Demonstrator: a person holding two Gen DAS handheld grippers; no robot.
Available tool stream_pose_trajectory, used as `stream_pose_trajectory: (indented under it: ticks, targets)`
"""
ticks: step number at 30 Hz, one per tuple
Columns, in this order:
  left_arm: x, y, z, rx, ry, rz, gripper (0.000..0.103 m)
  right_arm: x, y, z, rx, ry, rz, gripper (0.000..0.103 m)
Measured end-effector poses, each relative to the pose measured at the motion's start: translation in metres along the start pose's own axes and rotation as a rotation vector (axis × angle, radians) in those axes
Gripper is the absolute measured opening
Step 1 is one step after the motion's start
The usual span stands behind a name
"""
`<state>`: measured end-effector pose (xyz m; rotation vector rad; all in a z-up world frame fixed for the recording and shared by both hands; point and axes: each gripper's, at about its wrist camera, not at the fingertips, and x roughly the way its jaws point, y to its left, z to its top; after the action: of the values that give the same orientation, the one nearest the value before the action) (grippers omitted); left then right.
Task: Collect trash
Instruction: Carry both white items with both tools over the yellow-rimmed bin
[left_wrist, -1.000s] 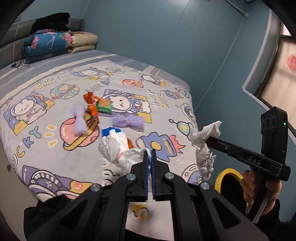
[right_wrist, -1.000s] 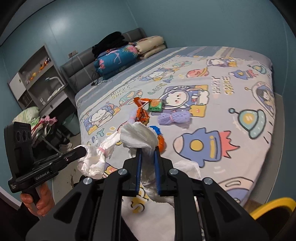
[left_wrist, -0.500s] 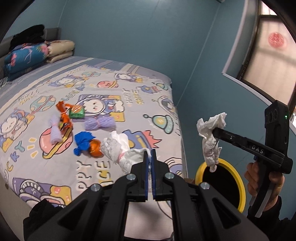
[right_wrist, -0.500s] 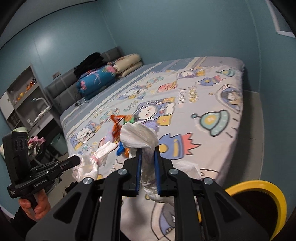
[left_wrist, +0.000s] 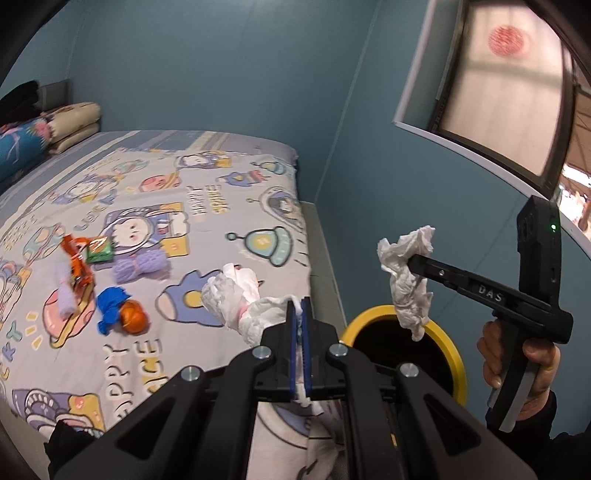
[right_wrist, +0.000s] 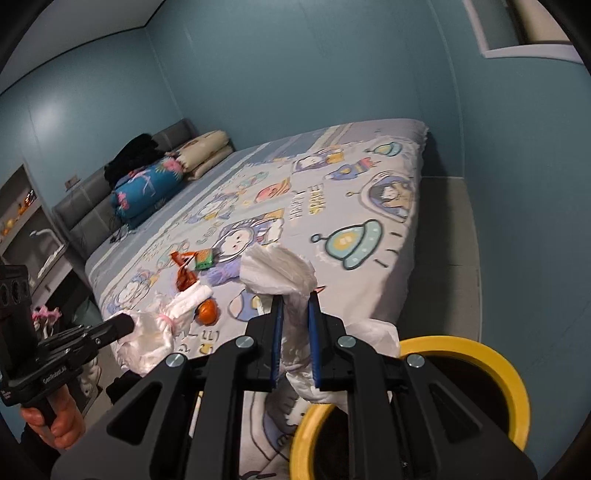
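Note:
My left gripper (left_wrist: 300, 310) is shut on a crumpled white tissue with a pink band (left_wrist: 236, 295), held over the bed's corner; it also shows in the right wrist view (right_wrist: 166, 321). My right gripper (right_wrist: 295, 299) is shut on another crumpled white tissue (right_wrist: 277, 271), which hangs above the yellow-rimmed black bin (right_wrist: 502, 373). In the left wrist view that tissue (left_wrist: 406, 273) dangles over the bin's rim (left_wrist: 369, 317). On the bed lie an orange wrapper (left_wrist: 75, 264), a green packet (left_wrist: 98, 250), purple yarn (left_wrist: 142, 266), a lilac roll (left_wrist: 64, 291), a blue scrap (left_wrist: 110, 301) and an orange ball (left_wrist: 133, 320).
The bed has a cartoon space sheet (left_wrist: 207, 206), with folded bedding (right_wrist: 159, 181) at its head. A blue wall and a window (left_wrist: 495, 88) stand close on the right. A grey floor strip (right_wrist: 443, 236) runs between bed and wall. Shelves (right_wrist: 33, 229) stand at the far left.
Both grippers have moved right, away from the bed's middle toward the bin. The right gripper's tissue now hangs over the bin's opening. Both stay shut on their tissues.

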<state>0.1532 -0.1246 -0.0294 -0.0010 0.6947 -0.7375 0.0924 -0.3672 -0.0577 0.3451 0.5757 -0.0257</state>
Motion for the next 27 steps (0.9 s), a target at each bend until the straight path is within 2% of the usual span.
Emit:
stream_pose_trajectory:
  ticks: [8,16,27]
  targets:
    - [0.024,-0.036,0.004,0.033,0.046,-0.086,0.002,-0.019,-0.030,-0.003,0.047,-0.026,-0.071,0.012]
    - [0.053,-0.072,-0.001,0.077,0.107,-0.163,0.002,-0.027,-0.060,-0.008,0.110,-0.015,-0.082,0.012]
    - [0.091,-0.099,-0.019,0.123,0.207,-0.197,0.002,-0.029,-0.086,-0.019,0.157,0.002,-0.097,0.012]
